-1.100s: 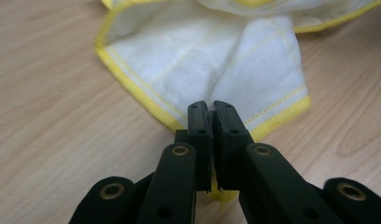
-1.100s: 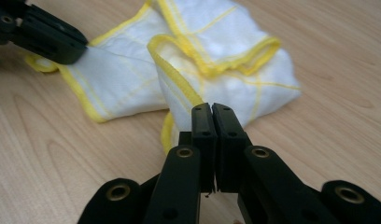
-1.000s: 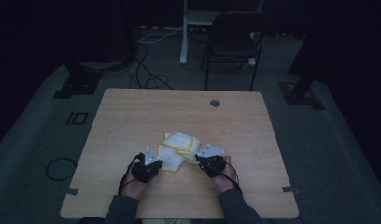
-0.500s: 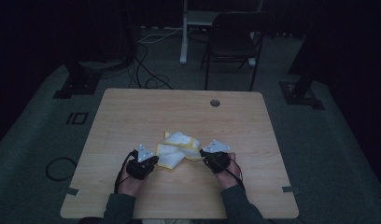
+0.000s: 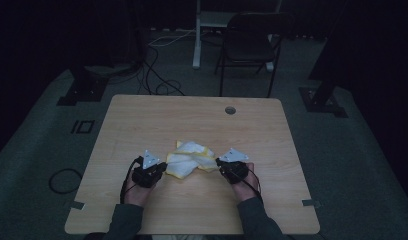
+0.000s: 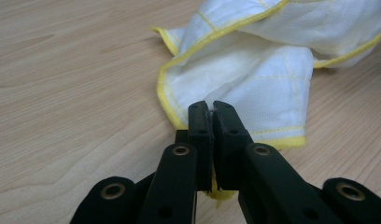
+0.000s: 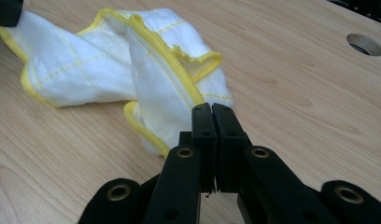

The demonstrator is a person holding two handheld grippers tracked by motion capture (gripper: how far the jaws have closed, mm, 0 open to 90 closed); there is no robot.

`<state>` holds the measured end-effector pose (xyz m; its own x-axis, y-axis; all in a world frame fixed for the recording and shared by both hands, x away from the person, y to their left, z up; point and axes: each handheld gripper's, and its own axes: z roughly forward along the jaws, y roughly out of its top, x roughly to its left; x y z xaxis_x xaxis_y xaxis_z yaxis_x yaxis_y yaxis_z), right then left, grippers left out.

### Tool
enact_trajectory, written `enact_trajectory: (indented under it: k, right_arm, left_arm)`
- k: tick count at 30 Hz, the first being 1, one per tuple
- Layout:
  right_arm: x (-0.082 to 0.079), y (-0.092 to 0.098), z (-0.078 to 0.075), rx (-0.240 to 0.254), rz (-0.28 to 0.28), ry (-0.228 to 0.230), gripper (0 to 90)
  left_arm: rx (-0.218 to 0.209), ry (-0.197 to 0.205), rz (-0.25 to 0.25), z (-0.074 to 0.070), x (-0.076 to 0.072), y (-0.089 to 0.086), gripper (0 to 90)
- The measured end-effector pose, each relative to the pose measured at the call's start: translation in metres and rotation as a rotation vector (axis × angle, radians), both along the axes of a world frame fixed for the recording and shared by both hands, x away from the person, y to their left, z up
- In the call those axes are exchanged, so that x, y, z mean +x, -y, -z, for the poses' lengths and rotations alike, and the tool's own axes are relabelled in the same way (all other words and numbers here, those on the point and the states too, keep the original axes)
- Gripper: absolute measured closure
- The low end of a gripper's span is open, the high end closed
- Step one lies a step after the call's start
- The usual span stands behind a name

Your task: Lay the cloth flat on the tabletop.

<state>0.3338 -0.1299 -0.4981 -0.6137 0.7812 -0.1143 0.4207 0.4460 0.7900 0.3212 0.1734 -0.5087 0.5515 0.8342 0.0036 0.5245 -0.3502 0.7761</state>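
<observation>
Pinching cloth (image 5: 190, 158) at 2 ends: left gripper (image 6: 211, 109) jaws pressed onto yellow-hemmed edge, bit of hem showing below them; right gripper (image 7: 212, 112) jaws pressed together at opposite edge, fabric seemingly caught there. Cloth lay crumpled between both grippers, long axis running left-right, on near half of desk (image 5: 192, 112). Hands equally near. Open desk beyond and to both sides; front edge close behind hands.

The table (image 5: 142, 120) is of light wood with rounded corners and has a round hole (image 5: 230, 110) near its far edge. One crumpled white cloth (image 5: 189, 159) with yellow edges lies on it, toward the near side.
</observation>
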Motion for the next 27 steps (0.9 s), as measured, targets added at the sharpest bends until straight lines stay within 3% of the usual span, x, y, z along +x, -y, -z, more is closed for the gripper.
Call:
enact_trajectory:
  k: [12, 27]
  right_arm:
    - [0.005, 0.013, -0.007, 0.009, 0.04, 0.011, 89.0]
    - [0.011, 0.027, -0.008, 0.014, 0.074, 0.011, 88.9]
  left_arm:
    - [0.004, 0.016, -0.008, -0.009, 0.011, -0.005, 87.6]
    - [0.023, 0.063, -0.026, -0.023, 0.027, -0.01, 87.8]
